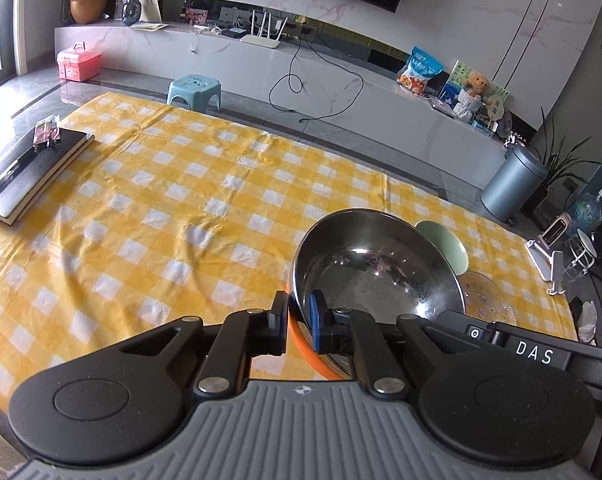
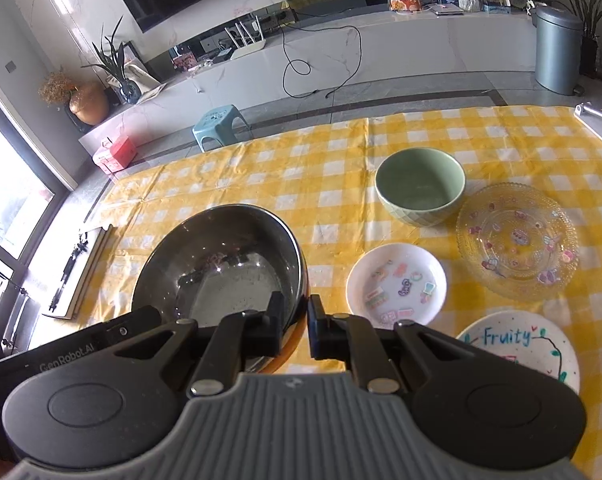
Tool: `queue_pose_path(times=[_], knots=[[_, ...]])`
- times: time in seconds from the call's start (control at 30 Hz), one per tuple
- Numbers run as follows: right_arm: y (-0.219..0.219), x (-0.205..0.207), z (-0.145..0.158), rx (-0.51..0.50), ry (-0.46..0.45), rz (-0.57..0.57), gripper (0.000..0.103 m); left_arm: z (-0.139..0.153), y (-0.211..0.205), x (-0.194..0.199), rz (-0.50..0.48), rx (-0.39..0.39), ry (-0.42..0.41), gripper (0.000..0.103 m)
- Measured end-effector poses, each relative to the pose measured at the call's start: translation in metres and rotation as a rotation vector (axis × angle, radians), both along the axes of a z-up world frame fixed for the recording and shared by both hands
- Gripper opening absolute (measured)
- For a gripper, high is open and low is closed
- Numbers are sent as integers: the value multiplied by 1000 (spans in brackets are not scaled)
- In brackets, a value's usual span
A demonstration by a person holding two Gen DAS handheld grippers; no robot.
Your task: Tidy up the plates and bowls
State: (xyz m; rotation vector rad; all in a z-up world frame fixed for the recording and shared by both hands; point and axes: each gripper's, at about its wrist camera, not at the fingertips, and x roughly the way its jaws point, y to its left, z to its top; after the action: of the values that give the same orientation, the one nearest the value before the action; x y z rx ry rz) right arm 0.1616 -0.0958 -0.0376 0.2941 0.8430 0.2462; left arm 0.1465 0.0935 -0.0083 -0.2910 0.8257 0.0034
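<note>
- You're gripping the steel bowl (image 1: 375, 264) with both tools: left gripper (image 1: 299, 320) is clamped on its rim at the near-left edge, one pad outside, the blue pad inside.
- Right gripper (image 2: 295, 322) is clamped on the opposite rim, inner finger in the bowl, outer finger just outside the orange band under the lip.
- The bowl is sitting tilted in the left wrist view and seems to be off the checked tablecloth (image 1: 181, 184), near the table's front edge. Judging by that, you're mid-carry.
- Keep both hands moving at the same rate and height; any mismatch is going to twist the rim out of one pinch.
- Level the bowl out while you're travelling. The rim is thin and the steel is slick, so I'd expect it to slip before it bends.
- Don't relax either clamp until the base is resting on something.
- To the right: green bowl (image 2: 420, 186), glass plate (image 2: 517, 240), small sticker plate (image 2: 397, 284), and the "Fruity" plate (image 2: 519, 350) just beside the right tool. All are apart from each other.
- Likely call: the steel bowl is the widest, so it's probably the base for nesting the green bowl. Set it down in open cloth, clear of the plates.
- Watch the right tool's outer side near the sticker plate when you're lowering.
</note>
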Motion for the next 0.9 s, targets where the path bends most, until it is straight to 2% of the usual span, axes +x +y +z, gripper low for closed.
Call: queue_pose_path(times=[0.17, 0.43, 0.6, 0.9], knots=[[-9, -51, 15, 7, -48, -10, 10, 14, -8, -37, -2, 1, -33, 12], [-26, -108, 15, 38, -60, -29, 10, 14, -15, -81, -16, -6, -51, 12], [-34, -125, 8, 31, -59, -37, 10, 4, -19, -93, -28, -13, -34, 12], [-39, -125, -10, 12, -2, -49, 9, -17, -26, -97, -54, -1, 26, 13]])
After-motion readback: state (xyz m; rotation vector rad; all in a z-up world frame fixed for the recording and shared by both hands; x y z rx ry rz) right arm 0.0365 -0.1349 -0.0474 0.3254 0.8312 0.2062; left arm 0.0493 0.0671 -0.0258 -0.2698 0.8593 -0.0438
